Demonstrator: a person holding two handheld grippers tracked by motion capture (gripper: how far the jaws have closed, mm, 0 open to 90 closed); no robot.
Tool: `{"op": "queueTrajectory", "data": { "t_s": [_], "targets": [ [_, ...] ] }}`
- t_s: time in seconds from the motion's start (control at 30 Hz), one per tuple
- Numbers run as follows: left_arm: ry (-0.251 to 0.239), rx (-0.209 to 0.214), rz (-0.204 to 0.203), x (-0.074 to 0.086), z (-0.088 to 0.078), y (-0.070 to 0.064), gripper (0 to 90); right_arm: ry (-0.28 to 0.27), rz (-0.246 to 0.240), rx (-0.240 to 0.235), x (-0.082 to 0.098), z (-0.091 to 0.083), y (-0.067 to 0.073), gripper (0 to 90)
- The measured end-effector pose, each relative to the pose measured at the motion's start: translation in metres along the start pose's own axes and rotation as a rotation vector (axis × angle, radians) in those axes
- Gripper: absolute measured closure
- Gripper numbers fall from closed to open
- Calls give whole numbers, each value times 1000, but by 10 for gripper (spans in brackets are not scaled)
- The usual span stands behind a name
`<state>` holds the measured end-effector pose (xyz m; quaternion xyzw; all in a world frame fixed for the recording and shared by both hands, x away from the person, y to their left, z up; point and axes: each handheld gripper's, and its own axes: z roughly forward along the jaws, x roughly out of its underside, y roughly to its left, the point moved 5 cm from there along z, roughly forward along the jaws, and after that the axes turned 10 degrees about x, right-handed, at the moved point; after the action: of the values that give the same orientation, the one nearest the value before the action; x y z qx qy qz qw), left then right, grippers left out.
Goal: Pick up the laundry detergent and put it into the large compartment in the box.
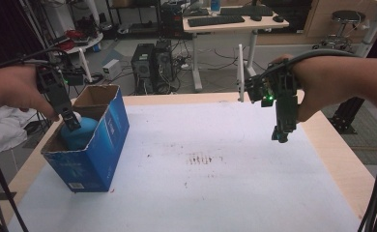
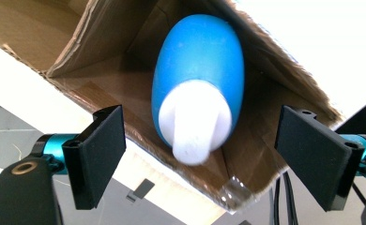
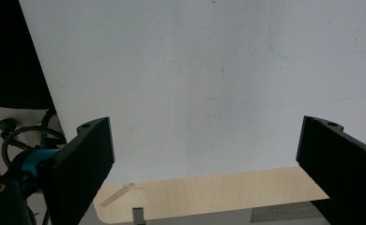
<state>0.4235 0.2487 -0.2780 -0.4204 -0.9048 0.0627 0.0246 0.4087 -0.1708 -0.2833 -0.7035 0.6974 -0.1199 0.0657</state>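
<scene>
Left gripper [image 1: 72, 121]: black body, black cables trailing from it toward the frame edge. In left gripper view [image 2: 202, 154]: flat black rectangular jaws, screw holes at the tips, teal metal mounts behind each, brass-ringed hole low left.

Right gripper [image 1: 280, 136]: black frame, green light glowing on body, teal tip, thick black cables running along forearm. In right gripper view [image 3: 204, 168]: same flat black jaws, teal mount.

Forearms bare, no sleeves.
</scene>
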Motion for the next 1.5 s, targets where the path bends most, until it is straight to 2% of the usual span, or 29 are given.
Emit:
{"op": "queueTrajectory", "data": {
  "t_s": [0.13, 0.37, 0.57, 0.6, 0.63, 0.77, 0.87, 0.93, 1.13, 1.27, 1.37, 1.5],
  "targets": [
    [4, -12, 24, 0, -10, -6, 146, 1, 2, -2, 1, 1, 0, 36],
    [25, -11, 106, -7, -25, -26, 108, 7, 0, -6, 0, 0, 0, 36],
    [38, 0, 170, -19, -31, -45, 107, 7, -5, -4, -1, -2, -1, 36],
    [38, 0, 170, -19, -31, -45, 88, 7, -5, -4, -1, -2, -1, 36],
    [45, 1, 201, -23, -31, -52, 88, 4, -7, -1, -2, -2, -1, 36],
    [53, 10, 254, -31, -31, -64, 63, 2, -9, 1, -2, -5, -2, 35],
    [69, 22, 299, -38, -27, -74, 63, 3, -7, -2, -1, -5, -2, 35],
    [79, 12, 338, -44, -23, -81, 30, 6, -1, -4, 1, -5, -2, 36],
    [102, 21, 417, -60, -10, -95, 26, 6, -1, -5, 1, -5, -2, 36],
    [107, 40, 452, -71, 2, -103, 26, 6, 0, -5, 0, -5, -1, 35],
    [104, 74, 482, -78, 14, -108, 26, 8, 0, -5, 0, -4, -2, 36],
    [112, 96, 500, -84, 29, -111, 26, 12, 0, -5, -1, -4, -2, 36]
  ]
}}
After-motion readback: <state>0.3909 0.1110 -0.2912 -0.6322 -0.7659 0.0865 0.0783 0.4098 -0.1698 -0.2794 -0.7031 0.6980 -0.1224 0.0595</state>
